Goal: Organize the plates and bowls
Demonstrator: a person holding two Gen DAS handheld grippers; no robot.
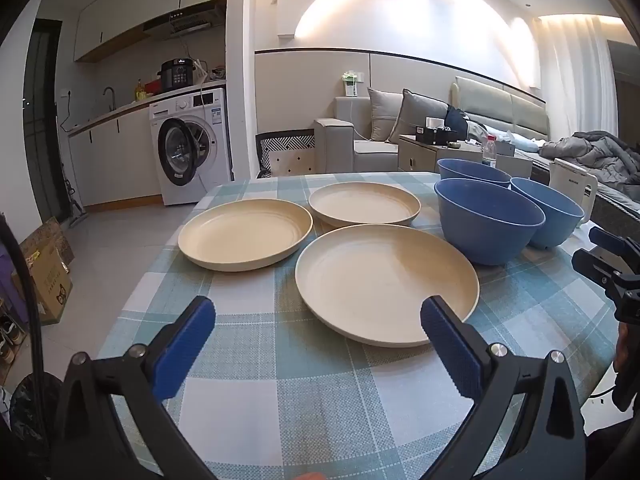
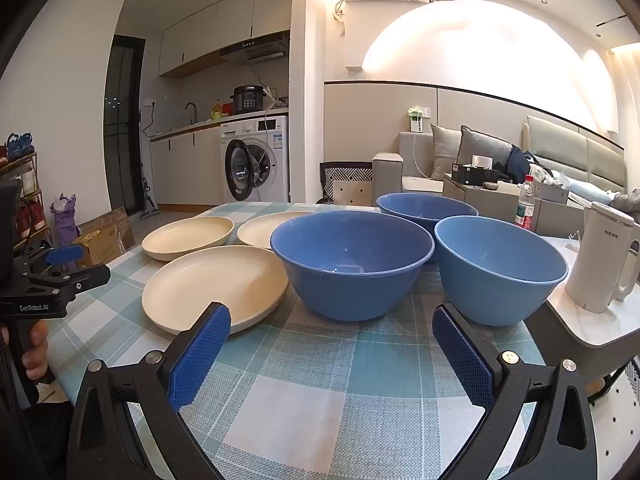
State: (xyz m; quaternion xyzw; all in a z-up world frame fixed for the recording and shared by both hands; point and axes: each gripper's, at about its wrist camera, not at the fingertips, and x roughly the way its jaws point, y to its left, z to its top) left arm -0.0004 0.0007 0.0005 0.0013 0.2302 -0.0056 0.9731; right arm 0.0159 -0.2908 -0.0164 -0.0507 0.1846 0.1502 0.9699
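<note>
Three round cream plates (image 1: 386,284) and three deep blue bowls (image 2: 352,264) are set apart on a teal checked tablecloth (image 1: 280,392). The left gripper (image 1: 318,326) and right gripper (image 2: 332,332) are held wide open above it, nothing gripped.

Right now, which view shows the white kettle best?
The right wrist view: the white kettle stands whole, handle visible, on a side table right of the bowls. The left wrist view shows it small, partly hidden behind a blue bowl.

Three cream plates (image 1: 386,284); three blue bowls (image 2: 352,264); one white kettle (image 2: 600,258)
</note>
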